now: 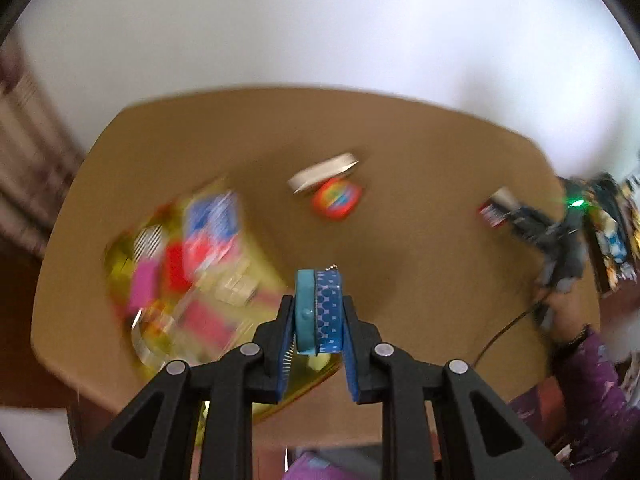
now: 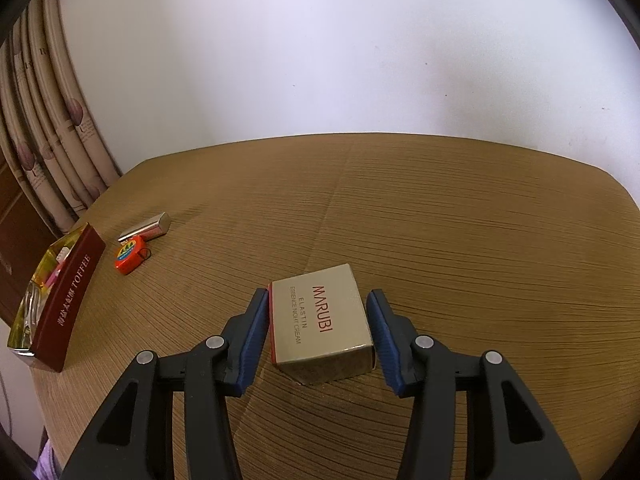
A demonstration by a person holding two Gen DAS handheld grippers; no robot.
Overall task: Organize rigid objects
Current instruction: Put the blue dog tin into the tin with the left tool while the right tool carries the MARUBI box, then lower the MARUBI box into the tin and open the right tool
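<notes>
Left claw (image 1: 318,322) clamped on a blue and teal disc-shaped case (image 1: 319,312), held above the brown counter (image 1: 400,140), off its surface. Below and to the left, blurred, a gold tray (image 1: 264,268) crowded with coloured items near the counter's left edge. Toward the counter's middle, an orange tape measure (image 1: 337,200) touching a pale slim box (image 1: 324,172).

Right claw (image 2: 318,332) straddling a beige cream box (image 2: 320,320) on the counter (image 2: 460,220), left pad (image 2: 256,336) just touching its red edge, right pad clear of it: open, not gripping. By the left edge, the tray (image 2: 66,300) with its dark red wall; just beside it the tape measure (image 2: 129,258) and slim box (image 2: 146,228).

At the right edge in the left view, a purple sleeve (image 1: 580,384).
</notes>
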